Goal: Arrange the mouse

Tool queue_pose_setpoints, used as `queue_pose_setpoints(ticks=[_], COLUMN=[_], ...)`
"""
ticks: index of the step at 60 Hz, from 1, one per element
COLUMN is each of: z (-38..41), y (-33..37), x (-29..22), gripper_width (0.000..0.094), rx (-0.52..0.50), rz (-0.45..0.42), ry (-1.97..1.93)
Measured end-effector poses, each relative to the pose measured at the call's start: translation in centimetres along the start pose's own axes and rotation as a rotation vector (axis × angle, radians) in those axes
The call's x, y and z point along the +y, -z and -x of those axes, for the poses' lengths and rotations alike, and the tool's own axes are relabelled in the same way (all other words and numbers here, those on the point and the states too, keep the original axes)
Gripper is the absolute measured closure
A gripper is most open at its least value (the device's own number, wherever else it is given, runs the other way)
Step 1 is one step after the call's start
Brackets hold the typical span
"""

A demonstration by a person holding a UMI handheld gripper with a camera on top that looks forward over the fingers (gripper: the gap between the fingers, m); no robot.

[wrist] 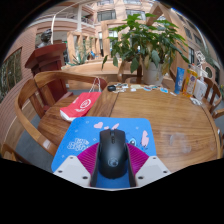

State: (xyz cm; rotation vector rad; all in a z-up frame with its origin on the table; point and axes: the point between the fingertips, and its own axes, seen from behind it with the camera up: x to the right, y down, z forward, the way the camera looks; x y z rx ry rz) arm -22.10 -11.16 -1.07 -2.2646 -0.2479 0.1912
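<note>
A black computer mouse [112, 152] sits between my gripper's [112, 168] two fingers, its nose pointing away from me. Both pink pads [88, 160] press against its sides, so the gripper is shut on it. The mouse is over the near middle of a blue patterned mouse mat [75, 145] that lies on the wooden table [170, 125]. I cannot tell whether the mouse rests on the mat or hangs just above it. The rear of the mouse is hidden between the fingers.
A red and white packet [80, 104] lies on the table beyond the mat to the left. A potted plant [148, 45] and small items [126, 88] stand at the far edge. A blue box [181, 80] stands far right. A wooden chair [35, 95] is at the left.
</note>
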Motion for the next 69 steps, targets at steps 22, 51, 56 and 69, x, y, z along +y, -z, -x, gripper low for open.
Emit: queue_pose_setpoints(ticks=[22, 51, 56, 69], z=[0.2, 3.2, 3.5, 3.6], y=[9.9, 27.5, 28.6, 30.6], x=[-4.2, -0.1, 0.8, 2.1], gripper_width=[0.0082, 0.0081, 0.0082, 0.0083], rx=[0.062, 0.122, 0.116, 0.122], rz=[-0.112, -0.185, -0.182, -0.183], ry=[0.011, 0.048, 0.04, 0.058])
